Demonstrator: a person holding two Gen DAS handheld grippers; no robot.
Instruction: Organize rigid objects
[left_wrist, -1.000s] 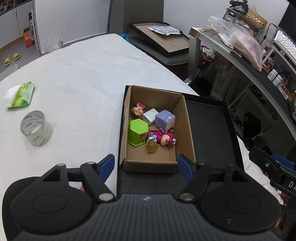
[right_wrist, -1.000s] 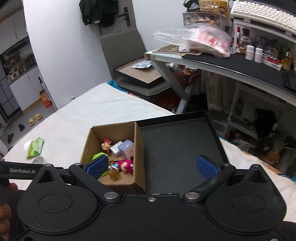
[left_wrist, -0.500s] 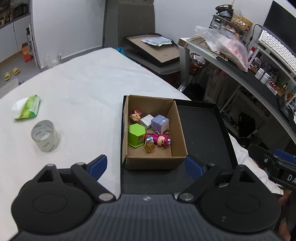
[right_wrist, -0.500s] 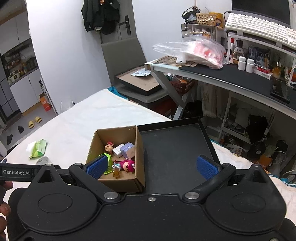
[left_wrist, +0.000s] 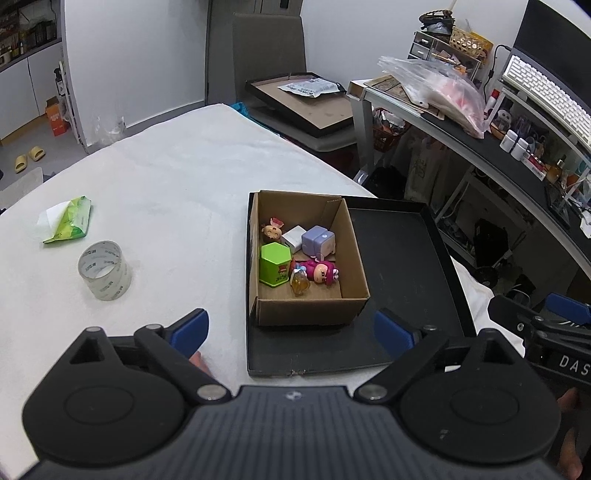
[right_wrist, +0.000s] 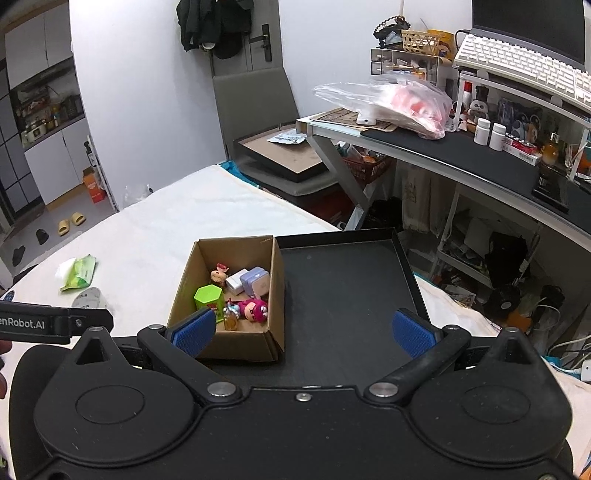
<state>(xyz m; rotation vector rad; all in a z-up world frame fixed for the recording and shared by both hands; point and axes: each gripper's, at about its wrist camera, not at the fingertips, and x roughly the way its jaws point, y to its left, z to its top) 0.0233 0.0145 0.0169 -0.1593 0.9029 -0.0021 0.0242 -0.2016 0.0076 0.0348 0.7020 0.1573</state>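
Left wrist view
Left gripper (left_wrist: 291, 328): fingers spread wide, empty, hovering short of the cardboard box (left_wrist: 310, 312).
Cardboard box: on the black tray (left_wrist: 399, 266), left part.
Toys: green hexagonal tin (left_wrist: 274, 265), pink figure (left_wrist: 320, 271), lilac cube (left_wrist: 318, 242), all inside the box.
Tape roll (left_wrist: 105, 270): left of the box, on white cloth.

Right wrist view
Right gripper (right_wrist: 303, 330): fingers spread, holding nothing, over the tray's near edge.
Box (right_wrist: 236, 345): left of centre, toys inside.

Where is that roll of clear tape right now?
In the left wrist view the tape roll stands on the white table, left of the cardboard box, near the green packet.
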